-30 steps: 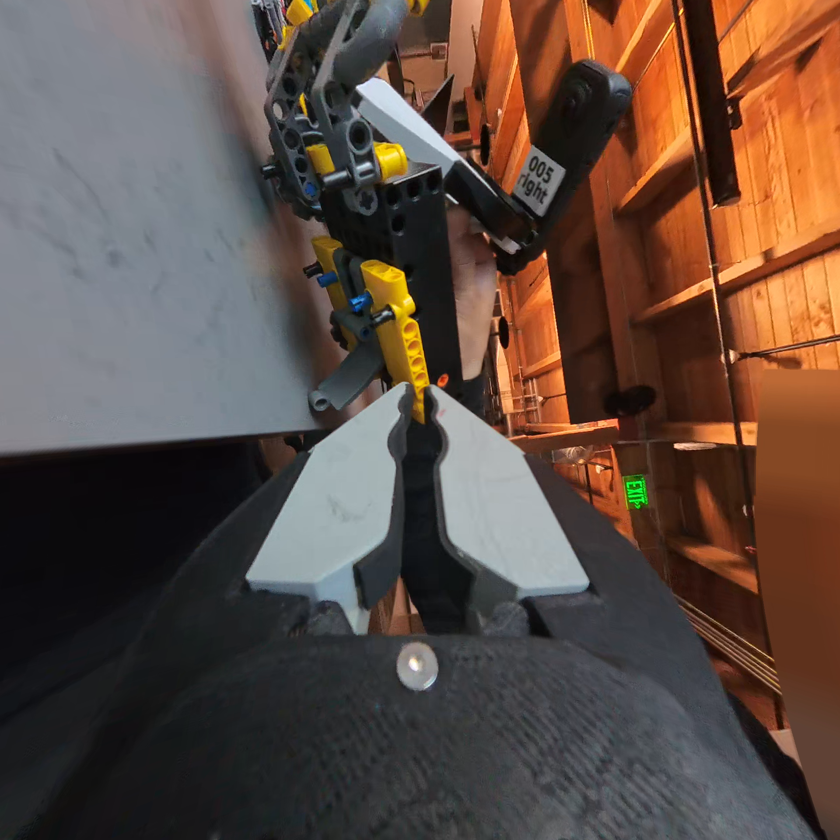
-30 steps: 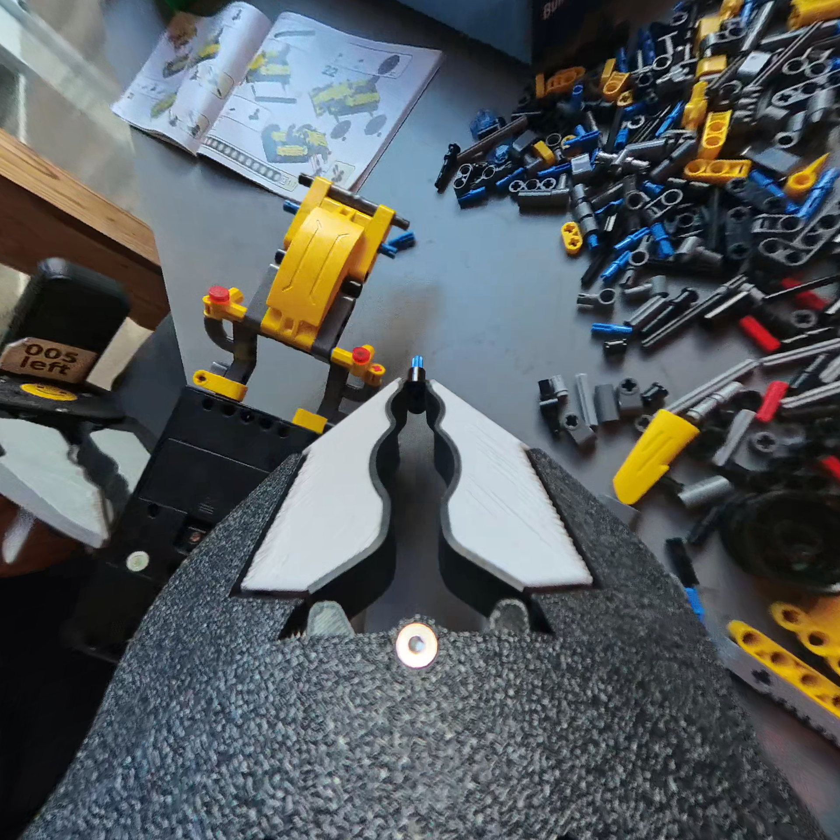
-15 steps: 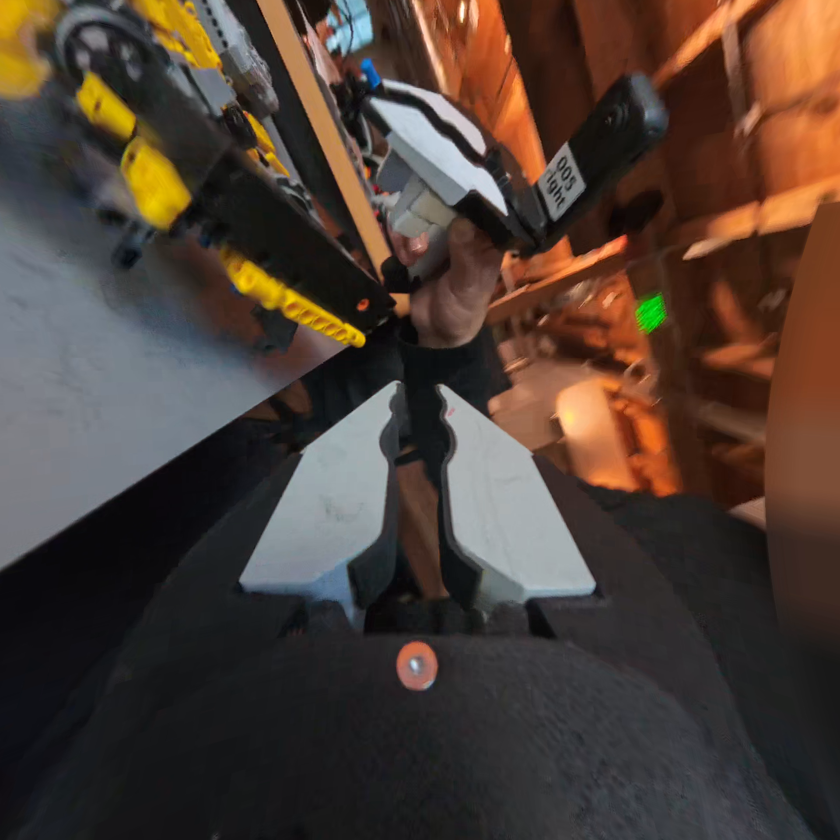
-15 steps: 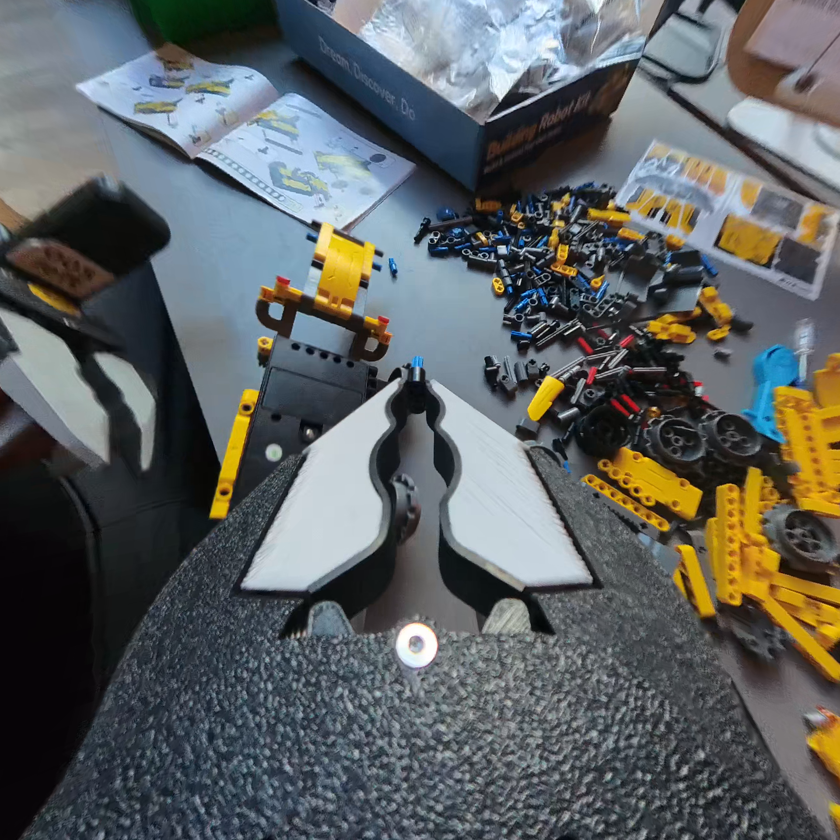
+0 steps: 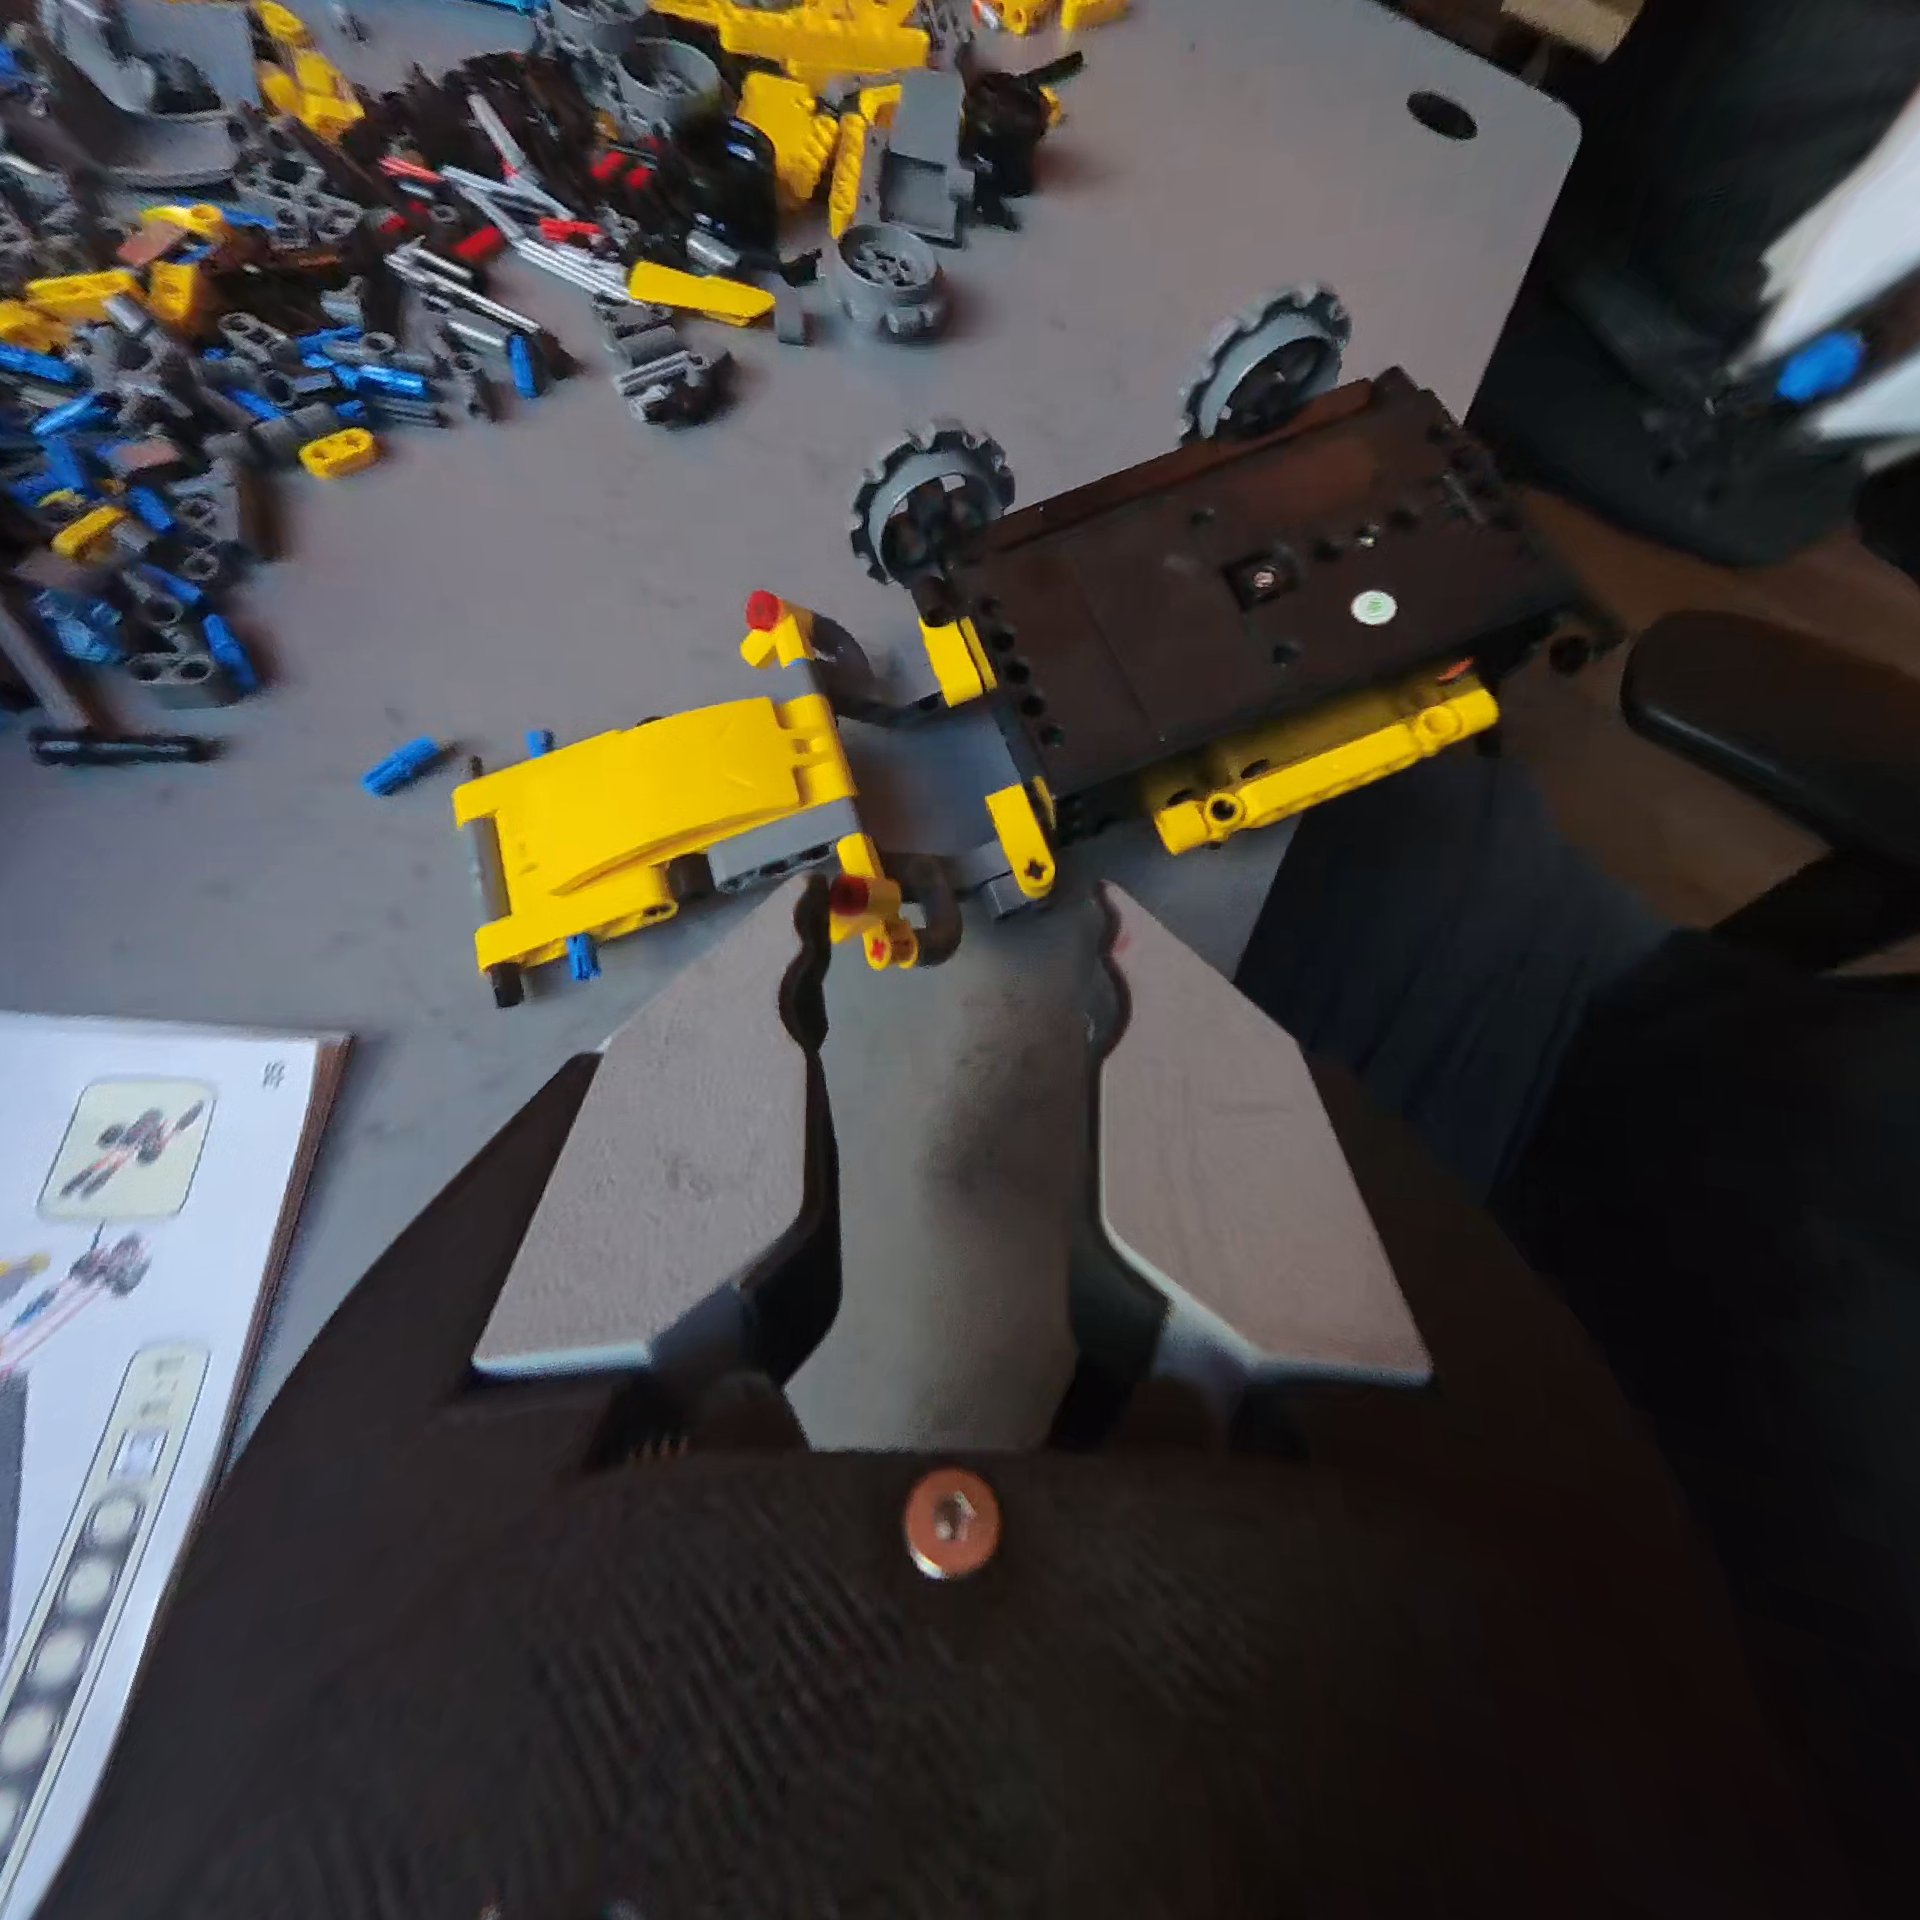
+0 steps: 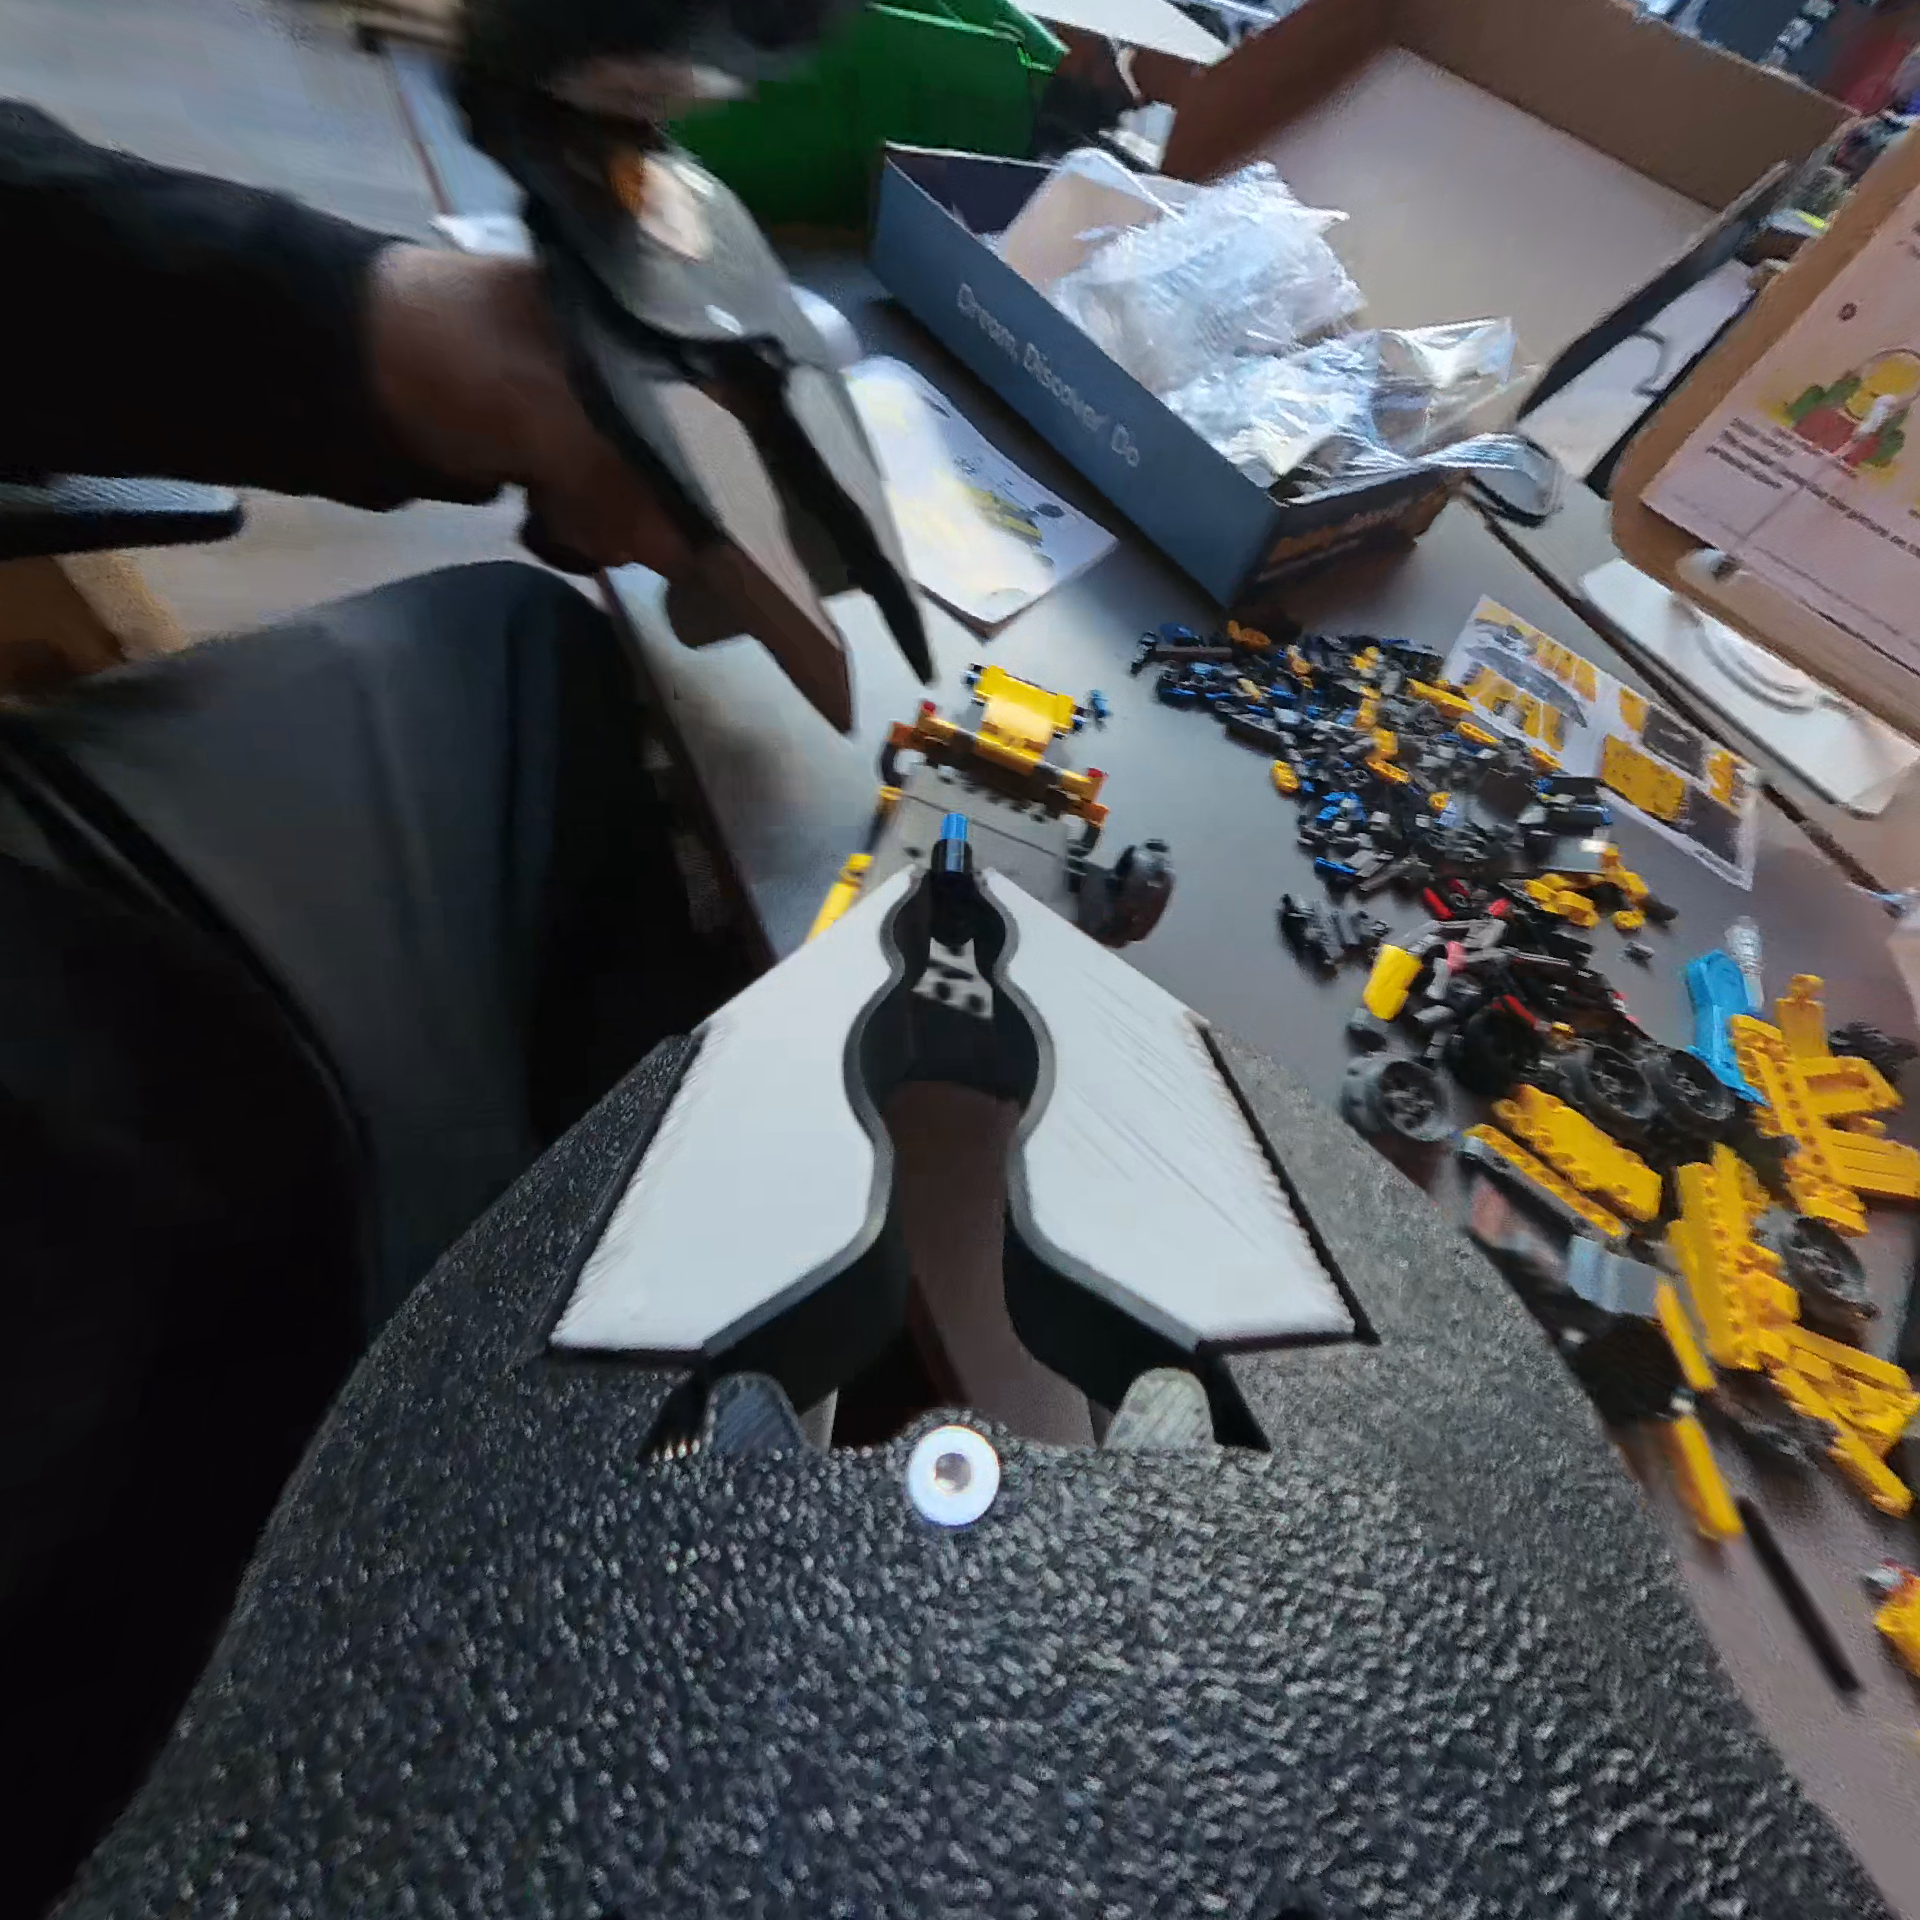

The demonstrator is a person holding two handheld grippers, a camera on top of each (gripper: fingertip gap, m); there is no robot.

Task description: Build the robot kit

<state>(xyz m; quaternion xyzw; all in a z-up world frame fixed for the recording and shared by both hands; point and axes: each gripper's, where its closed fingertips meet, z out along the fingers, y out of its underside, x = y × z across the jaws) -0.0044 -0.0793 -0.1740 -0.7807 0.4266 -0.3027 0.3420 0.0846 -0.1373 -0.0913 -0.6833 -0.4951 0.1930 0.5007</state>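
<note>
- The left gripper (image 5: pixel 951 914) hangs over the near edge of the grey table (image 5: pixel 582 540), its 2 fingers spread apart and holding nothing. The half-built yellow and black brick vehicle (image 5: pixel 987 717) lies just beyond its tips, apart from them.
- The right gripper (image 6: pixel 951 883) is held up off the table with its fingers pinched together on a small black pin with a blue end (image 6: pixel 951 847).
- That vehicle lies near the table's edge, its black battery block (image 5: pixel 1247 603) toward the right, overhanging the edge a little, the yellow hood panel (image 5: pixel 644 800) toward the left, and 2 grey toothed wheels (image 5: pixel 932 504) on the far side.
- I judge it rigid and fairly light but pin-jointed, so small yellow side pieces could pop off. The black block looks the soundest place to grip.
- The pin is tiny, hard and smooth, so likely to slip or twist.
- Farther left and back lies a heap of loose bricks (image 5: pixel 312 208). An open instruction booklet (image 5: pixel 135 1299) lies near left.
- From the right wrist view, a dark blue box (image 6: pixel 1091 416) with crumpled plastic bags, a sticker sheet (image 6: pixel 1610 727) and cardboard boxes (image 6: pixel 1455 177) stand on the far side.
- A person's dark sleeve (image 6: pixel 187 312) reaches in from the left.
</note>
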